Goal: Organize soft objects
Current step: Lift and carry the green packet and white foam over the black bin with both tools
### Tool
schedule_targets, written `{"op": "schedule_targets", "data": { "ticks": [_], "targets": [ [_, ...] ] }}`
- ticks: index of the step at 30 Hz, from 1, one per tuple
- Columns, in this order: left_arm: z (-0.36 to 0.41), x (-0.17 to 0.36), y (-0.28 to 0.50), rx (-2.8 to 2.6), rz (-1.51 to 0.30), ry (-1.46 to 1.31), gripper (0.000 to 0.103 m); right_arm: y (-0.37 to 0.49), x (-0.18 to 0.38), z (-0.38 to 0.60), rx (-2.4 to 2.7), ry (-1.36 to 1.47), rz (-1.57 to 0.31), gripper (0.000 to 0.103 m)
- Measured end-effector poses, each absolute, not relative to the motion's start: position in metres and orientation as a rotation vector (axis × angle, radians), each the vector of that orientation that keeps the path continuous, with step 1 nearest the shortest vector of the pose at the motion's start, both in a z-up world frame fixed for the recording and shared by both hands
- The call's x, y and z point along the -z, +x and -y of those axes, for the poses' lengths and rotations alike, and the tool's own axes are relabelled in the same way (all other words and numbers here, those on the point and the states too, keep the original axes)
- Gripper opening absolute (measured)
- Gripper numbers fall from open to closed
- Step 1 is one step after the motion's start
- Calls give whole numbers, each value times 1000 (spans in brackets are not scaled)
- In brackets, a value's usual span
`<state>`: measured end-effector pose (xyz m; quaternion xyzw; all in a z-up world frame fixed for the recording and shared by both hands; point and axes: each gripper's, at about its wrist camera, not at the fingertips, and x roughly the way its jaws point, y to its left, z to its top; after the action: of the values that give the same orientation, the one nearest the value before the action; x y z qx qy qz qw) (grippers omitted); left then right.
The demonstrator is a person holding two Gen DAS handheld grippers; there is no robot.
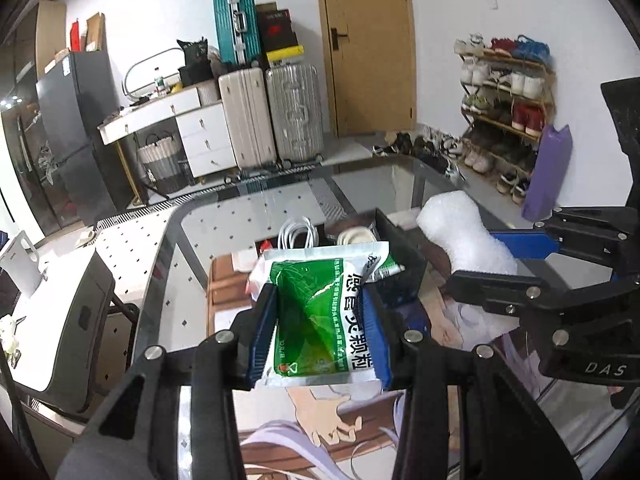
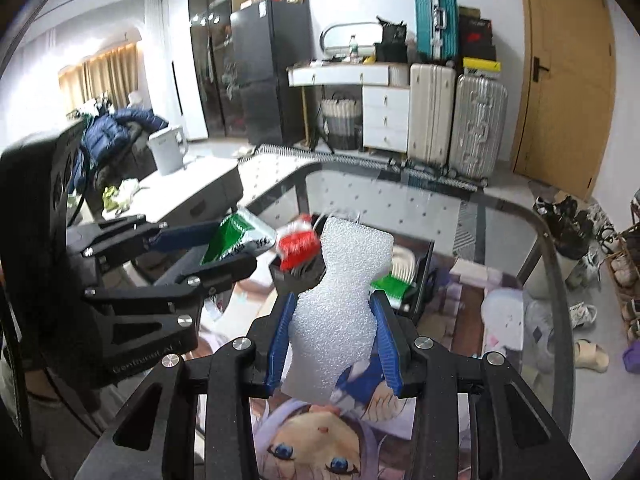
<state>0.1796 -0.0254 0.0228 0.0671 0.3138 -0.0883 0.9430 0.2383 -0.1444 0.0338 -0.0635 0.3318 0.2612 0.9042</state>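
My left gripper [image 1: 320, 320] is shut on a green and white medicine pouch [image 1: 320, 312] and holds it above the table, just in front of a black storage box [image 1: 400, 248]. My right gripper [image 2: 332, 332] is shut on a white foam piece [image 2: 340, 300], squeezed at its waist and held up. In the left wrist view the foam [image 1: 460, 240] and right gripper [image 1: 520, 272] are at the right of the box. In the right wrist view the left gripper [image 2: 208, 252] with the pouch [image 2: 236, 240] is at the left. The box [image 2: 420, 288] holds a red item [image 2: 298, 246] and a green packet [image 2: 390, 284].
The box also holds white cables [image 1: 298, 232] and a tape roll [image 1: 356, 236]. It stands on an anime-print mat [image 1: 320, 420] on a glass table [image 1: 192, 240]. Suitcases [image 1: 272, 116], a shoe rack [image 1: 508, 112] and a wooden door [image 1: 368, 40] line the far wall.
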Motion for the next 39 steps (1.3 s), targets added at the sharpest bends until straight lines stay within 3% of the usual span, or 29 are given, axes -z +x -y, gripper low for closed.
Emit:
{"op": "schedule_targets", "data": {
  "ticks": [15, 32, 39],
  "targets": [
    [11, -56, 207, 167, -496, 9, 41, 277, -61, 136, -430, -105, -548, 40],
    [-35, 12, 278, -3, -690, -16, 41, 360, 13, 114, -396, -139, -723, 40],
    [-3, 37, 297, 47, -729, 22, 41, 382, 39, 114, -401, -118, -803, 39]
  ]
}}
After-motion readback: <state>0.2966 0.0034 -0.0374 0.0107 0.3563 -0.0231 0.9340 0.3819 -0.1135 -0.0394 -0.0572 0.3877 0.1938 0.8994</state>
